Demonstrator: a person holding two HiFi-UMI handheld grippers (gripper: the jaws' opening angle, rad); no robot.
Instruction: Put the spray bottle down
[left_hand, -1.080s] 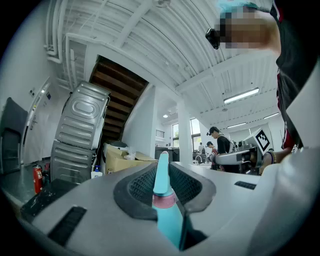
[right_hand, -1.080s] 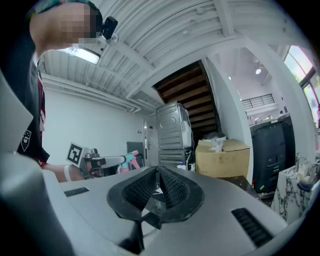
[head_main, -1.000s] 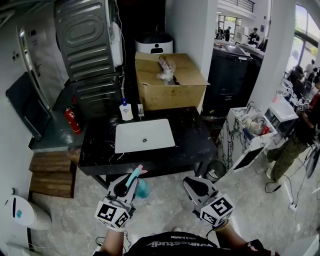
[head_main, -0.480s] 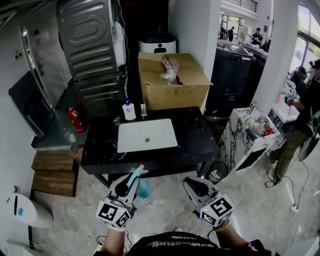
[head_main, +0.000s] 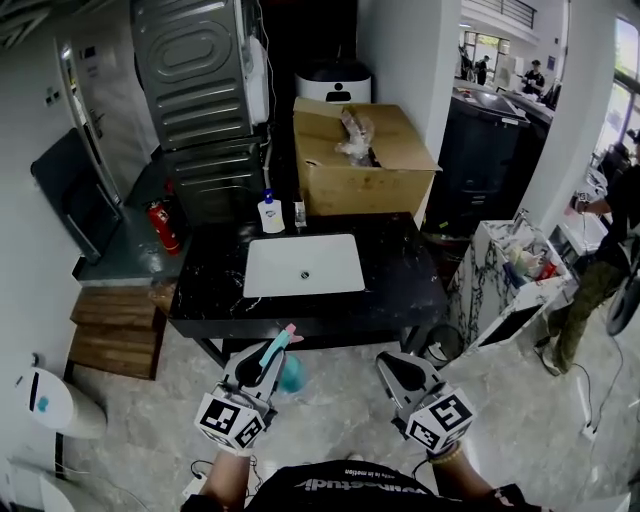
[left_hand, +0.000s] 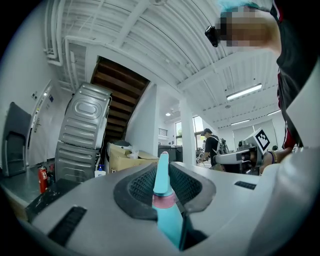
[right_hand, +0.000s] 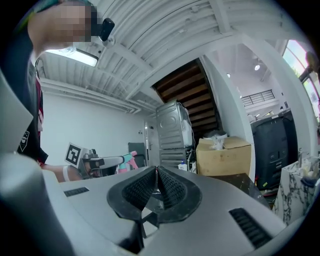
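My left gripper (head_main: 262, 354) is shut on a teal spray bottle (head_main: 290, 374) with a pink trigger, held over the floor in front of the black counter (head_main: 400, 290). In the left gripper view the bottle's teal neck (left_hand: 164, 200) stands clamped between the ribbed pads of the left gripper (left_hand: 162, 162). My right gripper (head_main: 392, 362) hovers beside it on the right, shut with nothing in it. In the right gripper view the pads of the right gripper (right_hand: 156, 172) meet at the tips. The bottle (right_hand: 128, 159) shows there at the left. A white sink (head_main: 303, 264) is set in the counter.
A soap bottle (head_main: 270, 213) stands behind the sink, with a cardboard box (head_main: 360, 165) at the counter's back. A steel appliance (head_main: 195, 90), a fire extinguisher (head_main: 165, 226) and wooden steps (head_main: 110, 330) are at the left. A marbled cart (head_main: 505, 275) and a person (head_main: 610, 250) are at the right.
The head view has shifted, so the counter and box sit a little further right in frame. Both grippers keep their places and the bottle stays held.
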